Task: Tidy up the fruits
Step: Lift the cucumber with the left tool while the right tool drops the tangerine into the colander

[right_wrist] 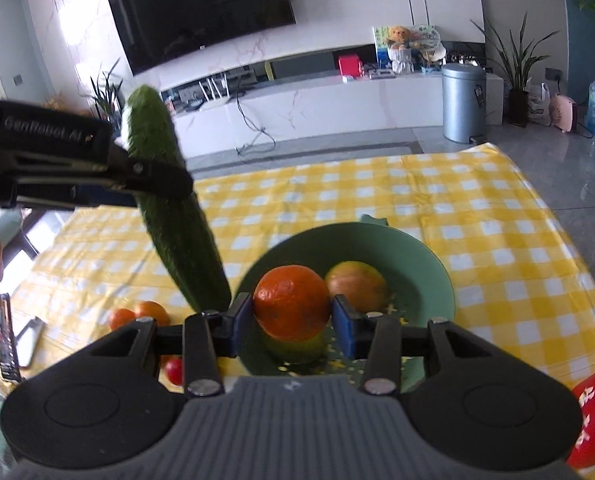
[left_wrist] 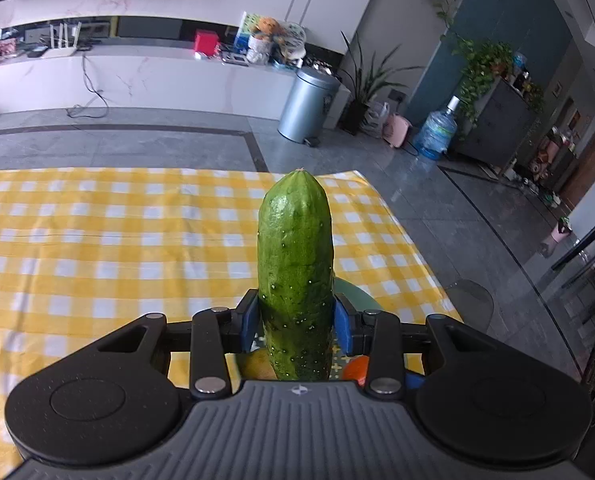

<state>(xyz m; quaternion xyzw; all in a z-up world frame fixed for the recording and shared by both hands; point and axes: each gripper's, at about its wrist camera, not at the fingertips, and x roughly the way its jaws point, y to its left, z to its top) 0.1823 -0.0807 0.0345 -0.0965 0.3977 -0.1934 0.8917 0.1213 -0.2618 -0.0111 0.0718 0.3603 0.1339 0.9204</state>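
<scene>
— Right gripper (right_wrist: 292, 322): pinching an orange (right_wrist: 291, 302) just above the green bowl (right_wrist: 429, 268), apple (right_wrist: 357, 282) inside.
— Left gripper (left_wrist: 296, 322)?
— Clamped on a cucumber (left_wrist: 295, 268), raised over the yellow checked cloth (left_wrist: 117, 240). Small oranges (right_wrist: 139, 314) lying beside the bowl.

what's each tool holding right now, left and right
Left tool: closed on the cucumber, held up above the table.
Right tool: closed on the orange, over the green bowl.
</scene>
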